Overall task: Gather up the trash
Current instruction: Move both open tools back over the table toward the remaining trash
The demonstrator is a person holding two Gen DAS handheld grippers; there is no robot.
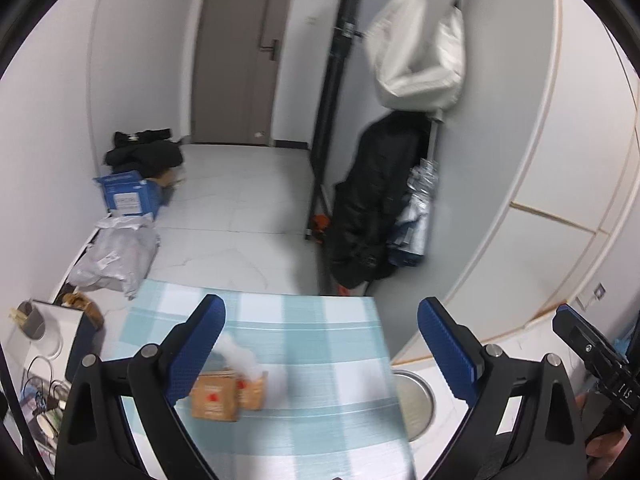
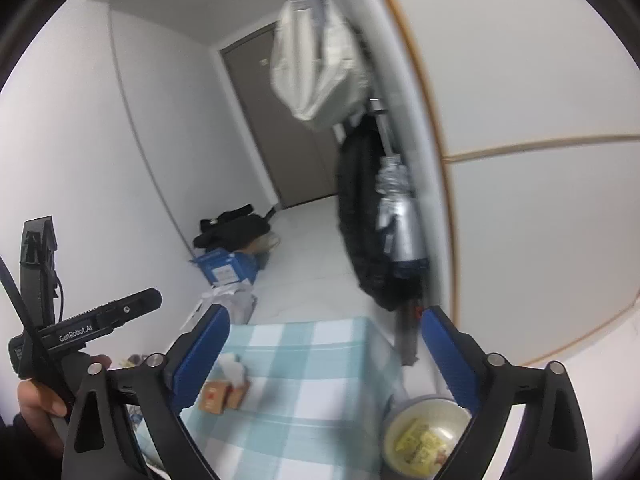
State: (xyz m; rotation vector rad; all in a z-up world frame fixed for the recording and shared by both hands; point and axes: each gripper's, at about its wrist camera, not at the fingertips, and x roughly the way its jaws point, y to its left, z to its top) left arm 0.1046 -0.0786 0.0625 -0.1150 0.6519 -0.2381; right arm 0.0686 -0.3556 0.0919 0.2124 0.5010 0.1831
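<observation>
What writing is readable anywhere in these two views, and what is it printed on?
"GenRobot.AI": on the black handle of the left claw device.
White label on the blue cardboard box: too blurred to read.
Red marks on the brown cardboard tissue box: unreadable.
Print on the yellow wrapper in the round bin: blurred.

1 tabletop [image 1: 312,320] w/ checked cloth. 1 brown tissue box [image 1: 228,398]. 1 round bin [image 2: 426,436]. On floor: 1 blue carton [image 1: 130,196], 1 grey mailer bag [image 1: 116,258]. Hanging: 1 white bag [image 1: 420,44], 1 black coat [image 1: 376,200]. 1 door [image 1: 240,52].
</observation>
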